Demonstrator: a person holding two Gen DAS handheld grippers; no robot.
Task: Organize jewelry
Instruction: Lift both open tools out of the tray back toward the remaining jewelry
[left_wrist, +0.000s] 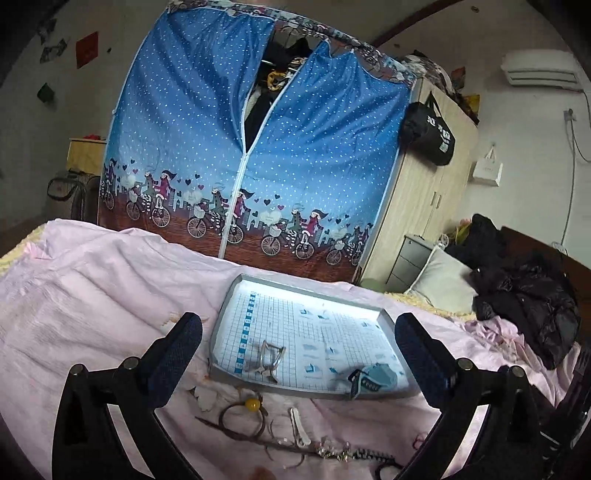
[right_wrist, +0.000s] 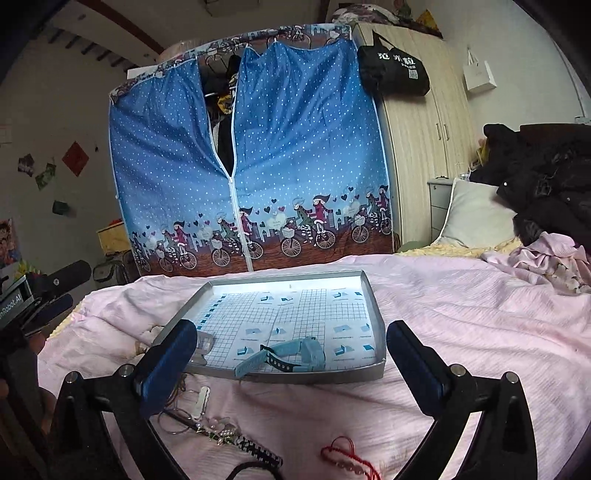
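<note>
A bedroom sorting job in progress: a grey tray (right_wrist: 373, 314) lined with gridded paper sits on a pink bedspread (right_wrist: 461, 314), with loose jewelry strewn on the bed along its near side. Both tools hang above the pile with jaws wide apart and nothing between them, the left hand-held gripper (left_wrist: 298, 354) over the tray's near-left corner and the right hand-held gripper (right_wrist: 291, 354) over its near edge.

Already in the tray are a light-blue watch (right_wrist: 284, 356) near the front wall and a clear hair clip (left_wrist: 271, 356) at the near left. On the bed outside it lie a hair tie with a yellow bead (left_wrist: 251, 404), a white clip (left_wrist: 297, 424), thin wire hoops, a black-and-white checked band (right_wrist: 255, 448) and, nearer the right, a red cord bracelet (right_wrist: 349, 459).

The risks look plain enough. The pieces near the left overlap one another, so closing on one could drag its neighbours or lift a tangle. The thin hoops and cord lie flat on soft, wrinkled fabric; jaws pressed down may pinch the bedspread instead, or let the piece slip. The tray rests on yielding bedding, and a nudge to its near wall could tip it and slide the watch.
</note>
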